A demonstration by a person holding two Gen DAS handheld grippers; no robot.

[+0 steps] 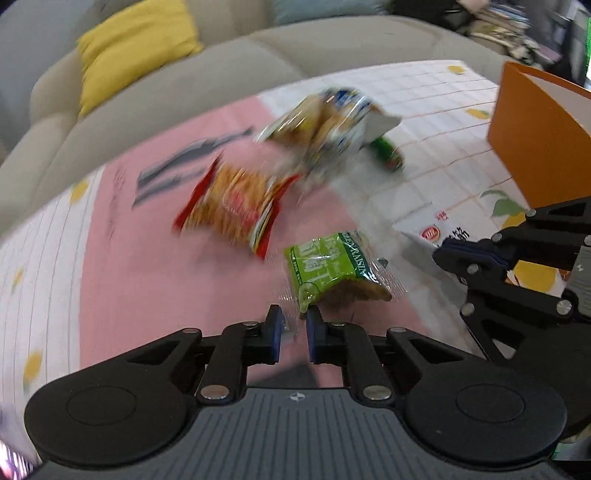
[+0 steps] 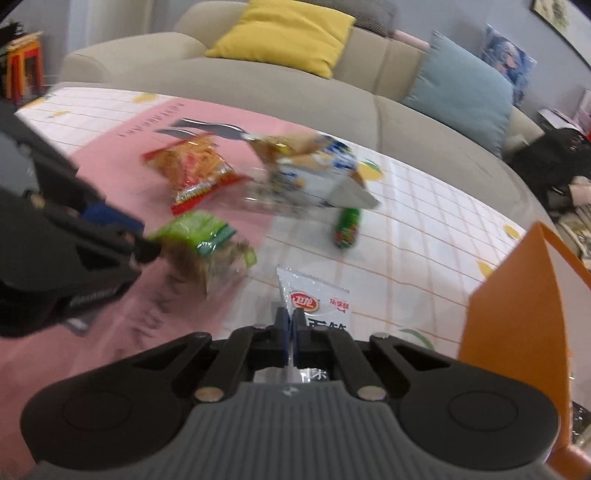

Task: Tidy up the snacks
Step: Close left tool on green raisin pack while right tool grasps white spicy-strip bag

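My left gripper point(image 1: 294, 322) holds the clear edge of a green raisin snack packet point(image 1: 332, 269) between nearly closed fingers; the packet also shows in the right wrist view point(image 2: 207, 236). My right gripper point(image 2: 291, 325) is shut on a white snack packet with a red logo point(image 2: 314, 301), seen also in the left wrist view point(image 1: 436, 230). A red packet of fried sticks point(image 1: 232, 206), a blue and tan packet point(image 1: 328, 125) and a small green tube point(image 1: 388, 153) lie farther back on the cloth.
An orange box point(image 1: 539, 122) stands at the right, close to my right gripper; in the right wrist view point(image 2: 517, 314) it is at the right edge. A grey sofa with a yellow cushion point(image 2: 284, 33) lies beyond the table. The tablecloth is pink and white point(image 1: 147, 280).
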